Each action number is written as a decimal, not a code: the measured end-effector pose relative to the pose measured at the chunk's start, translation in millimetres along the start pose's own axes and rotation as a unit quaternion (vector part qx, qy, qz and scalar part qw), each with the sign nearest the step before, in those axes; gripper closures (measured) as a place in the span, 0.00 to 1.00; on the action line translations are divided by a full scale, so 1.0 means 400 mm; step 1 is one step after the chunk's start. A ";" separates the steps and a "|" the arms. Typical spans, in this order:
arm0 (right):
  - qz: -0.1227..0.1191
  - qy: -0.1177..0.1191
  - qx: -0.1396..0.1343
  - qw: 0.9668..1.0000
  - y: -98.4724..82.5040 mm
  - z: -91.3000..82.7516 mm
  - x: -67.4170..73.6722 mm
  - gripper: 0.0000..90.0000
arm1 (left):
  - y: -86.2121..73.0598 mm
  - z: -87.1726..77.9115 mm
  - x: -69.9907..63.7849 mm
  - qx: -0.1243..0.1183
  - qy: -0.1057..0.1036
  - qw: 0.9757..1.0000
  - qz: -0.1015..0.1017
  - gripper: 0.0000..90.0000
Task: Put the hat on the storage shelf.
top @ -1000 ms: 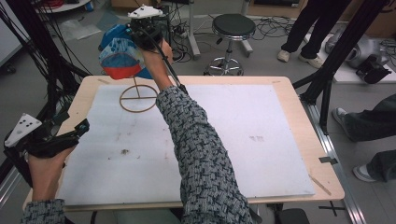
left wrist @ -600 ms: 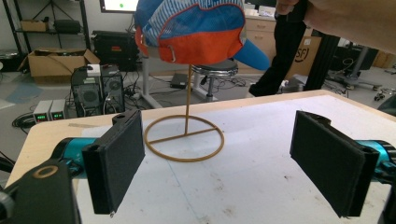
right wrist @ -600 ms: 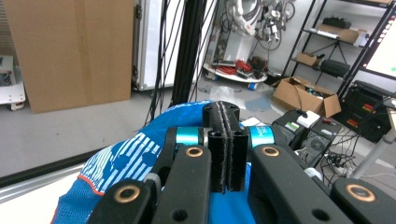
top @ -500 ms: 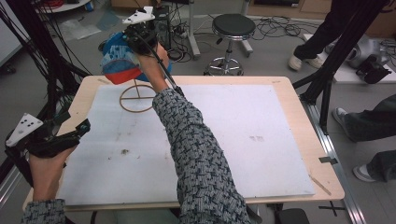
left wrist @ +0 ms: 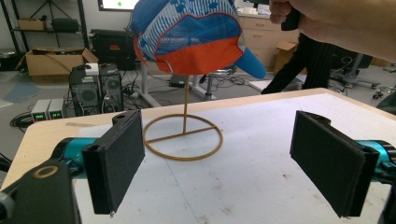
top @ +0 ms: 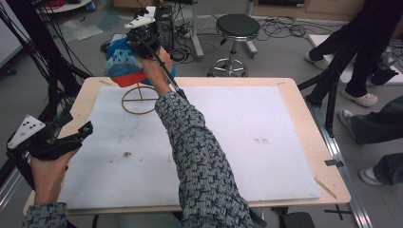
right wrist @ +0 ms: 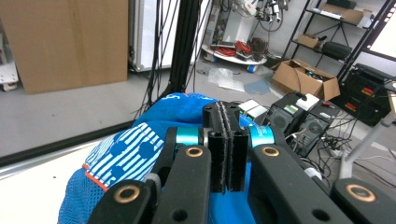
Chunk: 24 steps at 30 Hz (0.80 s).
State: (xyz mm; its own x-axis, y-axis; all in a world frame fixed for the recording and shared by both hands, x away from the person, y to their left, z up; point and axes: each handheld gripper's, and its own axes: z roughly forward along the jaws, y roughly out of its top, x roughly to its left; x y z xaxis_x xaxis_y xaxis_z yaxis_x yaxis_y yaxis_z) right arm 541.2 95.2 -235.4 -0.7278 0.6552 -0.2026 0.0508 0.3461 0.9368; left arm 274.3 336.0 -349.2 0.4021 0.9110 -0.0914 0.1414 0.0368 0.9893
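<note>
A blue, white-striped mesh cap with an orange brim rests on top of a thin wooden stand with a ring base at the table's far left. My right gripper reaches over it, jaws pressed together on the cap's blue crown, with the gripper seen from behind. My left gripper hovers open at the table's near left edge. In the left gripper view it faces the stand and the cap, well short of both.
A white mat covers the wooden table. Behind the table stand a round stool, computer cases and cables on the floor. Someone's legs are at the far right. Black frame poles rise at the left.
My right gripper and the cap have come down a little and the cap now sits lower on the stand. The left gripper has stayed where it was.
</note>
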 end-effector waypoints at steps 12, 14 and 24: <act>-0.006 -0.002 0.004 1.000 -0.006 0.003 0.004 0.99 | 0.001 -0.001 0.001 -0.001 0.000 1.000 -0.001 0.20; -0.002 -0.004 0.001 1.000 -0.006 0.000 0.001 0.97 | 0.001 -0.001 0.001 -0.001 0.000 1.000 -0.001 0.20; 0.005 -0.009 -0.004 1.000 -0.009 -0.021 -0.018 0.88 | 0.000 0.003 -0.002 0.001 -0.002 1.000 0.000 0.20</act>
State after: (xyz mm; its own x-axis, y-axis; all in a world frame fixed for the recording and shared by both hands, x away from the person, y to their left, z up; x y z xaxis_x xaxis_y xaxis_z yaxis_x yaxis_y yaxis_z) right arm 540.4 83.7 -234.9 -0.7142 0.6709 -0.1995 0.0524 0.3354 0.9406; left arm 274.8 334.6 -349.3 0.4052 0.9096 -0.0916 0.1439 0.0355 0.9890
